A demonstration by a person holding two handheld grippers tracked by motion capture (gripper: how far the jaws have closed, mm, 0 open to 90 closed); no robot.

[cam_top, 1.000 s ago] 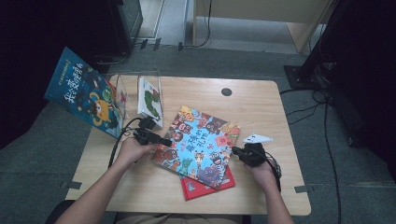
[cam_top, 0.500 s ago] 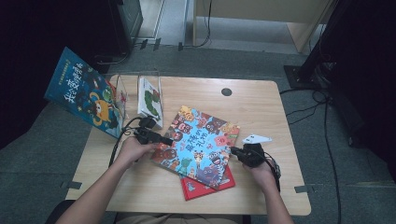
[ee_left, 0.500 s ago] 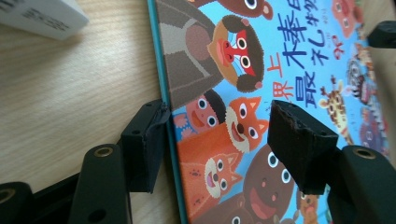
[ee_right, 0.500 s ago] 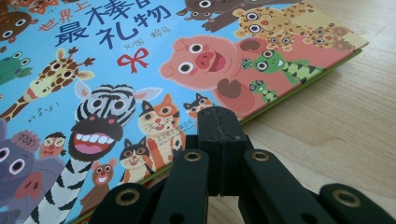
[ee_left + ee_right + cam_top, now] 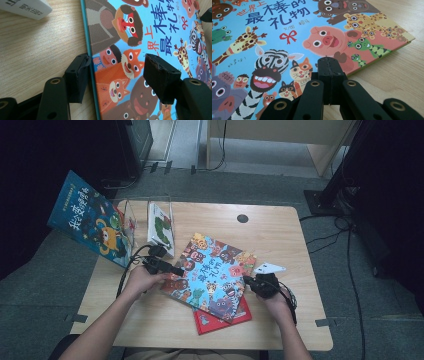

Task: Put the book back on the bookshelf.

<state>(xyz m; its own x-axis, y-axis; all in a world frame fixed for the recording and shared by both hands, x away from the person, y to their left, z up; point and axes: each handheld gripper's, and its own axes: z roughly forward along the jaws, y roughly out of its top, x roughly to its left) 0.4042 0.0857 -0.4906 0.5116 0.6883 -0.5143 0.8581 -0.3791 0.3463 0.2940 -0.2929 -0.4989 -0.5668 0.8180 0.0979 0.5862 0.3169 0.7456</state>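
Animal picture book (image 5: 212,275) lying mid-bench atop a red book (image 5: 222,319), left tool (image 5: 175,269) just opened, jaws wide astride its edge, right tool (image 5: 248,281) pinched shut at the opposite edge.

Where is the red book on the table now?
In the high view, the red book lies flat near the table's front edge, mostly under the blue animal picture book, left of the right hand-held gripper.

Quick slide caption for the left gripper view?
Left gripper jaws open astride the animal picture book's edge on the wooden table.
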